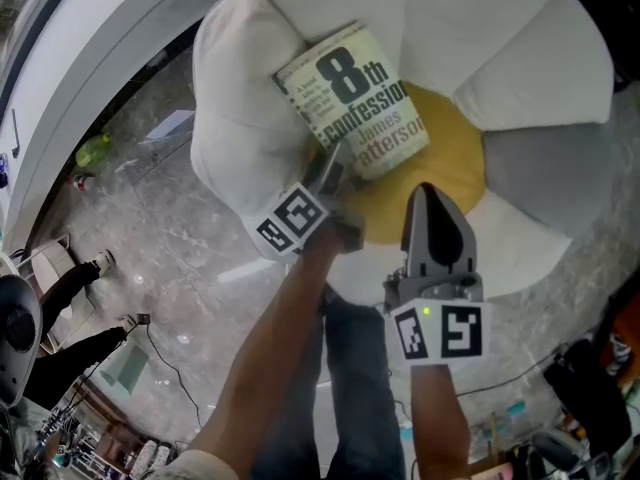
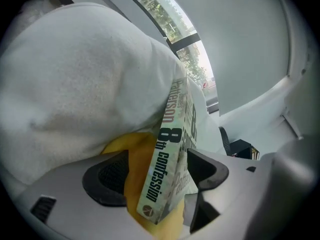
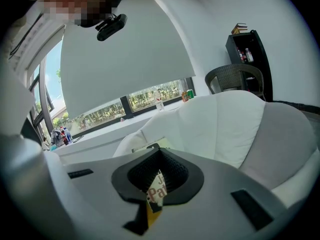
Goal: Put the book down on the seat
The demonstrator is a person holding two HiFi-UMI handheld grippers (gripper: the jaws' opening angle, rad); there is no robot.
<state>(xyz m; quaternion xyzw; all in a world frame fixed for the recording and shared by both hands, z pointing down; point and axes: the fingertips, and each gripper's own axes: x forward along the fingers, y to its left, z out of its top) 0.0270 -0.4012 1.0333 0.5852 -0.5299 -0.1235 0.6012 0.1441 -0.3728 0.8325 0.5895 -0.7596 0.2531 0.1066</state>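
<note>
Left gripper [image 2: 156,173] jaws stand wide around the book [image 1: 352,98], which lies on the seat [image 1: 445,163]; right gripper [image 1: 436,203], jaws together, hovers just beside it.

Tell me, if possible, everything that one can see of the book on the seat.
The book is a closed paperback. Its pale cover carries the dark title "8th confession" and the surname in red, and the title is repeated on the spine. It lies cover up and slanted, the upper part on the white cushion, the lower part over the yellow centre cushion. Its lower corner stands between the open jaws of the left claw; one pad is clearly apart from it.
</note>
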